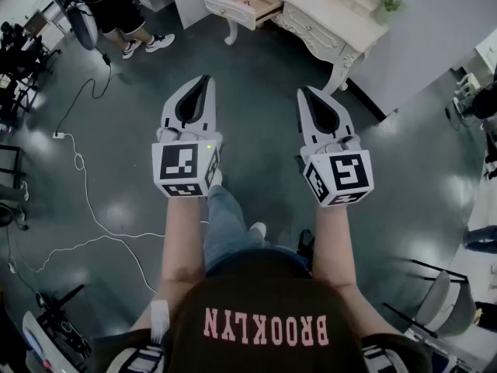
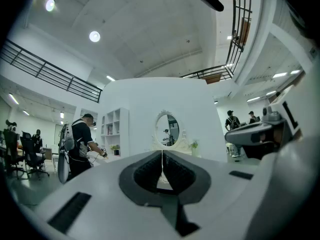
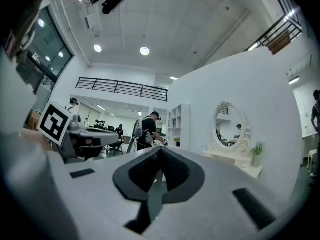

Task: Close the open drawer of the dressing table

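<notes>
Glossy grey floor [image 1: 256, 84], white cable [image 1: 85, 208] trailing across it at the left. Cream dressing table [image 1: 334, 22] stands at the far side against a white wall, with an oval mirror [image 2: 167, 129] on top. Drawer [image 1: 242, 5] pulled out at the table's left end. Left gripper [image 1: 206, 80] and right gripper [image 1: 303, 92]: jaws clenched, nothing between. Drawer well apart, ahead, between the two

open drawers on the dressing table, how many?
1. The open drawer is pulled out at the left end of the dressing table, at the top of the head view. The table's far side is cut off by the frame, so another may be hidden.
</notes>
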The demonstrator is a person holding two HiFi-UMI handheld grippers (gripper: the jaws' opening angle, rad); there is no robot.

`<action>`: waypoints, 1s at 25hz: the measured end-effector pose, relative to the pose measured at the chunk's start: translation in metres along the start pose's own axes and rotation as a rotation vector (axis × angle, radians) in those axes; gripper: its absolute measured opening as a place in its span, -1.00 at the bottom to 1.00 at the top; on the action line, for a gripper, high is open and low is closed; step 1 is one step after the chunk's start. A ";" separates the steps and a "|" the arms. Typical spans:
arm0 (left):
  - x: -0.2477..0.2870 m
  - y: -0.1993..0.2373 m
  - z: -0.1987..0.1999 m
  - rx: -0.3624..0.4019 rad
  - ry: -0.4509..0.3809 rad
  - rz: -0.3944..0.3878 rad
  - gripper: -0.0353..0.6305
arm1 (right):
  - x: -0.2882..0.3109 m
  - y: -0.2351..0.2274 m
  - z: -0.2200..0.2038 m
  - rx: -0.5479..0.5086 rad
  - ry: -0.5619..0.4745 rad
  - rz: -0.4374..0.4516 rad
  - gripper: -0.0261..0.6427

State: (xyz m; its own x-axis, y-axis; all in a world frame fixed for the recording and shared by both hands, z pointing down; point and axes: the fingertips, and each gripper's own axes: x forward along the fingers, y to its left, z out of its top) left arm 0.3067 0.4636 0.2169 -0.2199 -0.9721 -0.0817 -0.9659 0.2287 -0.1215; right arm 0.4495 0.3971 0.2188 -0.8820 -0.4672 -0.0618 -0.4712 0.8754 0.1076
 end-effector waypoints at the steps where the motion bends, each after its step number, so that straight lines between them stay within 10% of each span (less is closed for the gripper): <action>1: -0.004 -0.002 0.000 -0.002 0.003 -0.002 -0.88 | -0.004 0.002 0.000 0.002 -0.001 0.000 -0.93; 25: 0.055 0.072 -0.026 -0.038 0.009 -0.015 -0.88 | 0.086 0.005 -0.016 0.011 0.026 -0.045 -0.93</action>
State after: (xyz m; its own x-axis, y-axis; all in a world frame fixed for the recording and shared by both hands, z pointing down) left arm 0.2211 0.4248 0.2297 -0.2064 -0.9758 -0.0716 -0.9736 0.2121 -0.0849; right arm 0.3715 0.3593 0.2298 -0.8597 -0.5092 -0.0405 -0.5106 0.8546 0.0944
